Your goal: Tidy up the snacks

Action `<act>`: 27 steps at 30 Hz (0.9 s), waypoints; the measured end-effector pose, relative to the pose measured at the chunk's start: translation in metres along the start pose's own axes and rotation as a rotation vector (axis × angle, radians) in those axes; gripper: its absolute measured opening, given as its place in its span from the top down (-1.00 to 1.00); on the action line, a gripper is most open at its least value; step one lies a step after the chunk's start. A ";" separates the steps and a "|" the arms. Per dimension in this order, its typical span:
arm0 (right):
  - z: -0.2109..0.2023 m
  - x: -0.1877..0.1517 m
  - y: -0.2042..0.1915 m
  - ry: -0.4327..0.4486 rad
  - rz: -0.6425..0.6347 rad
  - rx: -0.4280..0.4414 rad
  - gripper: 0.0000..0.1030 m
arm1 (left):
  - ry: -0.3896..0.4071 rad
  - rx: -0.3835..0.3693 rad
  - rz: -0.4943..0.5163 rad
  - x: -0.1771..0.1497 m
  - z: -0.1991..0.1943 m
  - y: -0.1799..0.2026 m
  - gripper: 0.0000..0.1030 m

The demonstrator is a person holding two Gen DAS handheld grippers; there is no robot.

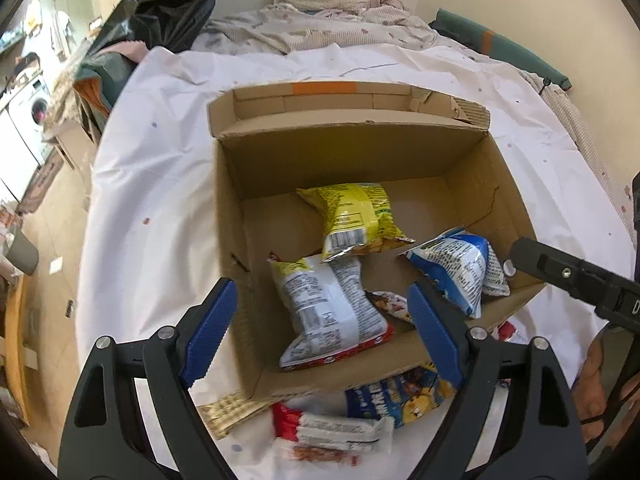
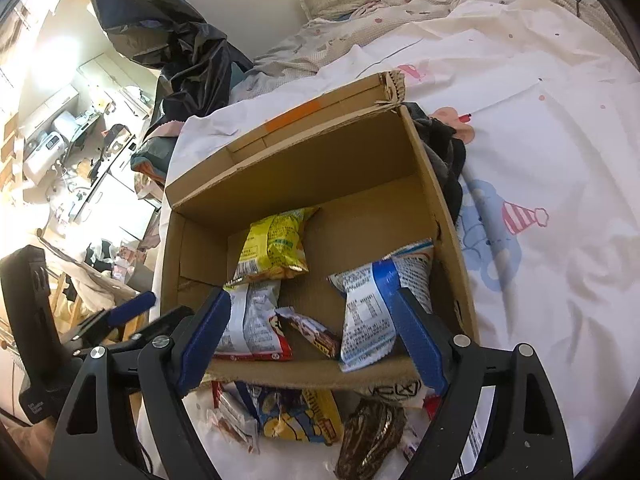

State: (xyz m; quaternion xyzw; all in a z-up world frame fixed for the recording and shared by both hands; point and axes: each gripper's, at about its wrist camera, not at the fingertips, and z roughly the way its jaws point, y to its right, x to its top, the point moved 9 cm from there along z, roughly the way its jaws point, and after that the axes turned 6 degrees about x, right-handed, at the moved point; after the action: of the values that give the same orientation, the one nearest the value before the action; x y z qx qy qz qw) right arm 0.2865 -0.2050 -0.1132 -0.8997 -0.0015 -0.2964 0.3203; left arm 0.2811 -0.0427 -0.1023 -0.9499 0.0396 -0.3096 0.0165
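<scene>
Claws over crinkled snack packets

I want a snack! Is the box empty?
No. The box holds a yellow bag and other packets.

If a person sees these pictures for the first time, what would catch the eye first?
First, the open cardboard box on the white sheet, with a yellow bag at its back and a blue and white bag at its right side. Next, more snacks lie outside along its near wall, such as a blue and yellow packet. Both grippers, left and right, hang open above.
</scene>
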 end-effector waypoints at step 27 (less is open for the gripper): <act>-0.041 -0.055 0.002 -0.060 0.025 -0.056 -0.66 | -0.076 0.060 -0.175 -0.056 -0.028 -0.056 -0.64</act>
State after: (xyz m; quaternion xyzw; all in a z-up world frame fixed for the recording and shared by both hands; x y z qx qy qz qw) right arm 0.2199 -0.2200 -0.1182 -0.9167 0.0087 -0.2653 0.2985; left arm 0.2237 0.0173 -0.1095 -0.9599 -0.0535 -0.2747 0.0192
